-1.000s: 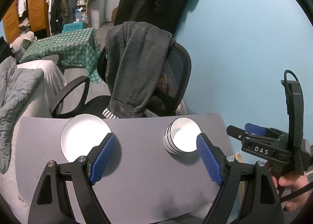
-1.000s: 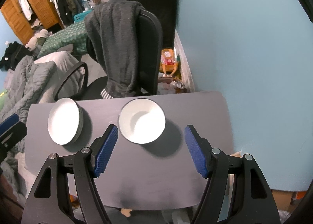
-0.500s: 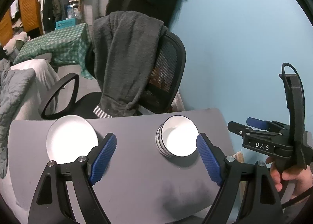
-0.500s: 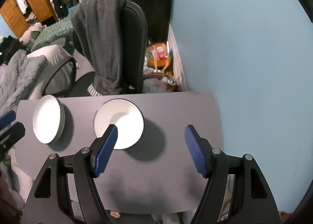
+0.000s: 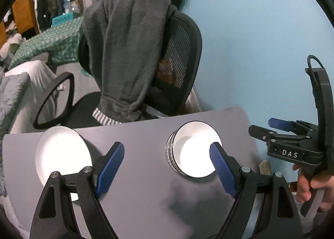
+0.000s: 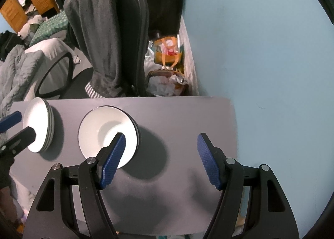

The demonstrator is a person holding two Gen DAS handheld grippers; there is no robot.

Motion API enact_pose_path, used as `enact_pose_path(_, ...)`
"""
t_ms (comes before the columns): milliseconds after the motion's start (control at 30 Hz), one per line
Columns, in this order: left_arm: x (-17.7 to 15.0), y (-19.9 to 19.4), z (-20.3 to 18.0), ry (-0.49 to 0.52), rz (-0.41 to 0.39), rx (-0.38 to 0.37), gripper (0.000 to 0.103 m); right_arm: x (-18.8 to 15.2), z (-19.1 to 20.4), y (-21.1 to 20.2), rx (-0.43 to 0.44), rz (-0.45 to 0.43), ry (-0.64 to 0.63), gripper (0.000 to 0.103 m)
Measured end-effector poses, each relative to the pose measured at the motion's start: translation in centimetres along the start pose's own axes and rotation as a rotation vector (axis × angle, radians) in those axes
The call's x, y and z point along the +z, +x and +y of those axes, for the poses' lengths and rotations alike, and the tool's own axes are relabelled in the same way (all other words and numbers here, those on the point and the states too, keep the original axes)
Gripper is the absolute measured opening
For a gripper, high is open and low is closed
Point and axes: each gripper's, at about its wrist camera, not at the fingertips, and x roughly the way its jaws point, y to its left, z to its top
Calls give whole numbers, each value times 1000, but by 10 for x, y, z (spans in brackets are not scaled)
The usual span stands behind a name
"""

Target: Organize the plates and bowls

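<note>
Both grippers above table (image 6: pixel 187 118), nothing held.
We see left gripper (image 5: pixel 167 168) and right gripper (image 6: pixel 160 159) spread wide over bowl stack (image 6: pixel 104 126); plate stack (image 6: pixel 39 122) apart.

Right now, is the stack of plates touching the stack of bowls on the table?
Apart. The right wrist view shows it: bare grey table lies between the stack of plates and the stack of bowls.

glossy white bowls (image 5: pixel 194 153) and plates (image 5: pixel 60 155); matt grey table (image 5: pixel 146 186); fleecy cloth (image 5: pixel 125 51); textured blue pads (image 6: pixel 112 159).
</note>
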Motion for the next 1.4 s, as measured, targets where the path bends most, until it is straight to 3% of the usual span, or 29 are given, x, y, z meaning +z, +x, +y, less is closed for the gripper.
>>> enact_pose_path(500,-2,85,7,-55,161,-33,85,5,-6,85,133,137,19,70)
enact_pose_path(867,-9,122,12,-72,220,-26,84,6,0,119,222,182,17,70)
enact_pose_path(1033,-10,136,11,-94,259,-44,77,4,0,126,246,198,15,70)
enact_pose_path(1233,-11,150,16,-163,320,-83,57,4,-3,134,283,222,29,65)
enact_pose_path(1400,-12,153,17,-176,320,-106,50,4,-3,137,335,236,48,52)
